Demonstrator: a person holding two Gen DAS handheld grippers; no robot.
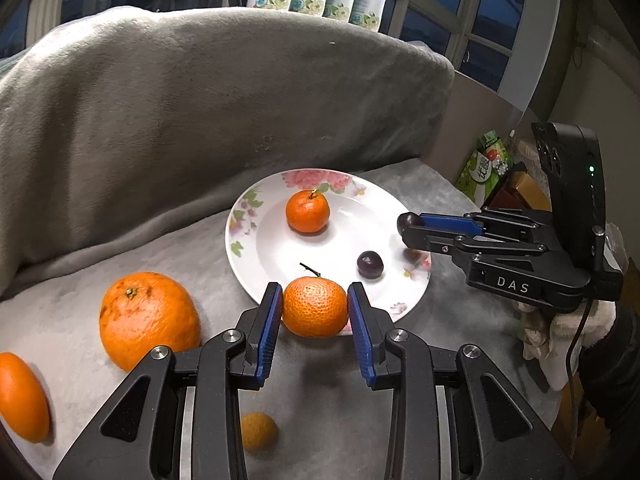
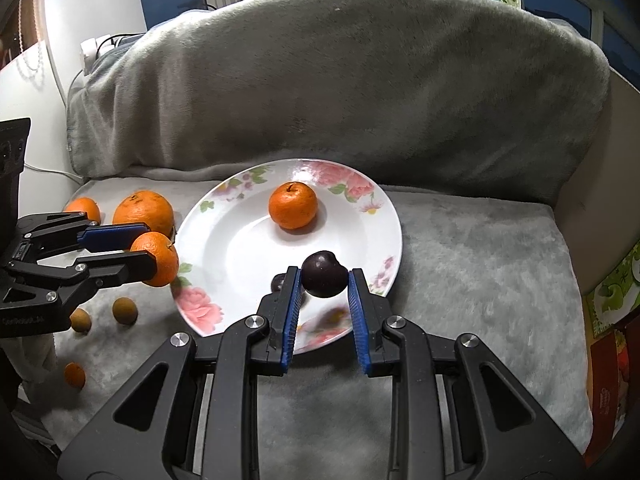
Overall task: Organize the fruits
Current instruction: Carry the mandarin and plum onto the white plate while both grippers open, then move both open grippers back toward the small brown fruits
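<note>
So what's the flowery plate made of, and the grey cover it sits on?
The plate looks like glazed ceramic or porcelain: glossy white, with printed pink flowers and light glinting off its surface, though melamine could look similar. The grey cover looks like soft plush fleece: matte, fuzzy nap, draped in rounded folds behind the plate.

Your left gripper (image 1: pixel 315 312) — black linkage arms with blue ribbed pads — points forward and downward, its jaws clamped on a small round orange mandarin (image 1: pixel 315 307), one pad pressed to each side. Your right gripper (image 2: pixel 324 280), built the same, tilts down at a similar slant and pinches a dark purple plum (image 2: pixel 323 274) between its fingertips. The two grippers face in toward each other — your right hand (image 1: pixel 560 332) wears a pale glove.
</note>
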